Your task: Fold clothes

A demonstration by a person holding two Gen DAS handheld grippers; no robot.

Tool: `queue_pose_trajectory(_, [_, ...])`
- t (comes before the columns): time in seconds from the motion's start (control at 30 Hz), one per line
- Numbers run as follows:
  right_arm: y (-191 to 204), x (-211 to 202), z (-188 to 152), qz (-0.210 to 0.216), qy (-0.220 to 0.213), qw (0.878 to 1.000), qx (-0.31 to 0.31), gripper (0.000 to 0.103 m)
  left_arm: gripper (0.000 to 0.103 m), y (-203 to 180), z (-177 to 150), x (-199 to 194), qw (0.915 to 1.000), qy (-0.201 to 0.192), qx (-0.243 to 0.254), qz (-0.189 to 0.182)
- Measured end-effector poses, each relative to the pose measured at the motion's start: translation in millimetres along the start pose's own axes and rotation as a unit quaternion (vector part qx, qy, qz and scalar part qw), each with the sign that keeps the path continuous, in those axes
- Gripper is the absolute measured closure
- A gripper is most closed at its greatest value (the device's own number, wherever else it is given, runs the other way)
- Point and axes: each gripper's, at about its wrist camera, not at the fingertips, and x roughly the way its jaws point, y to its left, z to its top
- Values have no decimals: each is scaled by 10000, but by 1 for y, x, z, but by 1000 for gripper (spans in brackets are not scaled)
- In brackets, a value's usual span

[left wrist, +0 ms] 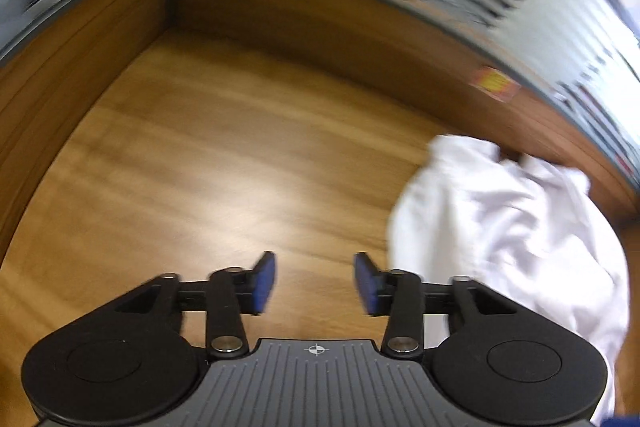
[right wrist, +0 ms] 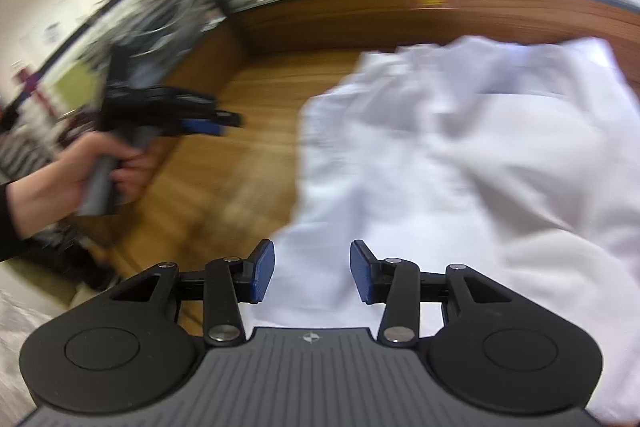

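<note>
Both tongs gape empty; white garment (right wrist: 460,155) lies apparently crumpled.

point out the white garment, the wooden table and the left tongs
white garment (right wrist: 460,155), right wrist view, on its rumpled middle
wooden table (left wrist: 208,155), left wrist view, on bare wood left of the garment
left tongs (left wrist: 315,283), left wrist view, midway between the blue fingertips

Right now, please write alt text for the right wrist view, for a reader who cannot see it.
A crumpled white garment lies on a wooden table, below the right gripper, whose jaws stand open and empty. At left, a hand holds the left gripper above bare wood.
</note>
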Motion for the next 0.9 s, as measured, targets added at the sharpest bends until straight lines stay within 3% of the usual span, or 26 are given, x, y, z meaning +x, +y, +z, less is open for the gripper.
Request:
queue_pose_trajectory(0.17, [-36, -16, -20, -847, -88, 9951, 506, 52, 38, -56, 2, 4, 9939, 100, 901, -634])
queue_pose_trajectory(0.33, [-64, -31, -52, -1527, -155, 9824, 1064, 50, 22, -120, -14, 3, 9758, 220, 1750, -1291])
queue_pose_trajectory(0.5, [-78, -41, -78, -1863, -176, 9714, 1459, 45, 6, -174, -53, 12, 9516, 637, 2290, -1950])
queue_pose_trajectory(0.57, [-80, -45, -85, -1932, -200, 9685, 1561, 42, 4, -196, -73, 15, 9353, 812, 2674, -2172])
queue_pose_trajectory(0.63, [-81, -50, -91, -1995, -228, 9657, 1649, 39, 0, -211, -90, 14, 9189, 896, 3087, -2288])
queue_pose_trajectory(0.73, [-86, -58, -100, -2081, -285, 9608, 1810, 35, 0, -232, -111, 15, 9010, 1000, 3500, -2360])
queue_pose_trajectory(0.9, [-97, -67, -114, -2207, -322, 9531, 2043, 34, 0, -252, -143, 18, 8822, 1251, 3834, -2430])
